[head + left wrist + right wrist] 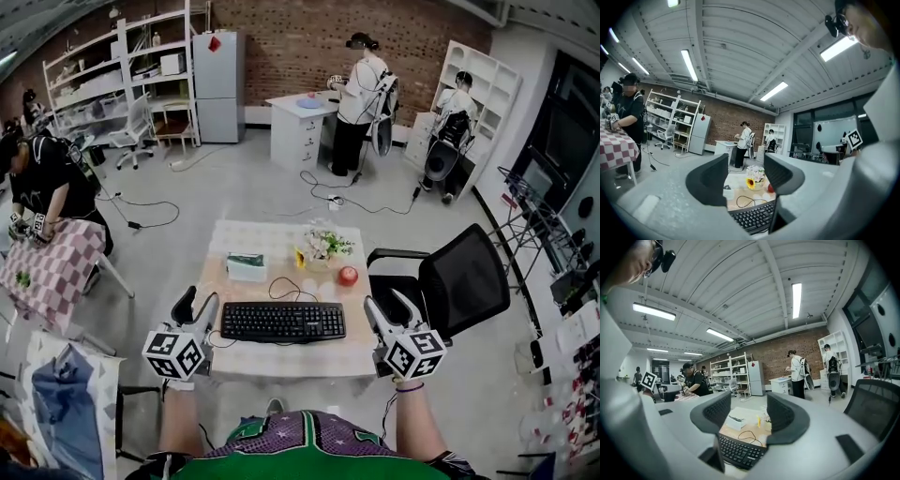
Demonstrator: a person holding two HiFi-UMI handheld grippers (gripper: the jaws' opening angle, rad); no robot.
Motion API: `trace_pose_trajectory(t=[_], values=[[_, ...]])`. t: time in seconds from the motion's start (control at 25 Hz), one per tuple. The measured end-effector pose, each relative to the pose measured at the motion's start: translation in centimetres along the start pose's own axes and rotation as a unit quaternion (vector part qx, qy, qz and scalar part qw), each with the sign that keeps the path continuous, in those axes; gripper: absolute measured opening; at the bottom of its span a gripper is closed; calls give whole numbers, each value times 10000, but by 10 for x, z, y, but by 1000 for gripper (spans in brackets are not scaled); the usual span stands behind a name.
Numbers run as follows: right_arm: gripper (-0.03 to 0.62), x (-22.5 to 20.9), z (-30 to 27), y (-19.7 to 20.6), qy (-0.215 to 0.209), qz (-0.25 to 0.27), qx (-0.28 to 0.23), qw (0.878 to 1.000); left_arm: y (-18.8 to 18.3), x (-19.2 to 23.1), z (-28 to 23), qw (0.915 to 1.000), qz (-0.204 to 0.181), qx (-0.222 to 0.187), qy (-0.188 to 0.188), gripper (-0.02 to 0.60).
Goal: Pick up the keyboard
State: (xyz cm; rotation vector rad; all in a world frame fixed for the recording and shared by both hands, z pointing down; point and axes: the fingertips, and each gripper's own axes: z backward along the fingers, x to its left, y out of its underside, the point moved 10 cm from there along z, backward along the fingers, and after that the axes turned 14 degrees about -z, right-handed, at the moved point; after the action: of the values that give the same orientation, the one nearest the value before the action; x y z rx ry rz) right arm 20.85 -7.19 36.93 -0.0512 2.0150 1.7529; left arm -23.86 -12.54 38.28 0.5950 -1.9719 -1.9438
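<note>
A black keyboard (283, 322) lies flat near the front edge of a small table (281, 360), its cable looping behind it. My left gripper (196, 308) hovers just off the keyboard's left end, jaws open with nothing between them. My right gripper (392, 310) stands off the right end, likewise open and empty. In the left gripper view the keyboard (752, 217) shows low between the open jaws of that gripper (746, 174). In the right gripper view the keyboard (738, 451) lies below the open jaws of that gripper (749, 414). Neither gripper touches the keyboard.
Behind the keyboard stand a white tissue box (247, 267), a pot of flowers (319, 247) and a red apple (348, 276). A black office chair (452, 280) is close on the right. A checked table (52, 270) with a person is at the left; two people stand at the back.
</note>
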Motion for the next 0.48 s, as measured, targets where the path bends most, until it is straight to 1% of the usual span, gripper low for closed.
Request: trace_pose_trajectory(t=[0.04,0.08,0.12,0.16,0.32,0.48], values=[[256,-2,-4,1,-7,-66,64,10000,2,2,-3,9999,136,-30,65,243],[281,-4,-8,3,-5,-135,130,9998,4,5,-6,9996,257,-46,133,259],[288,-6,-12,5,11,-182,194,9996,7,7,-9,9993,313,-27,189,266],[292,-9,-16,7,41,-202,255,9995,10,8,-12,9993,287,37,225,270],[293,-18,-31,21,213,-274,501,9981,26,10,-28,9982,-6,509,316,272],[293,-26,-47,40,330,-489,790,9951,52,21,-42,9946,94,971,345,270]])
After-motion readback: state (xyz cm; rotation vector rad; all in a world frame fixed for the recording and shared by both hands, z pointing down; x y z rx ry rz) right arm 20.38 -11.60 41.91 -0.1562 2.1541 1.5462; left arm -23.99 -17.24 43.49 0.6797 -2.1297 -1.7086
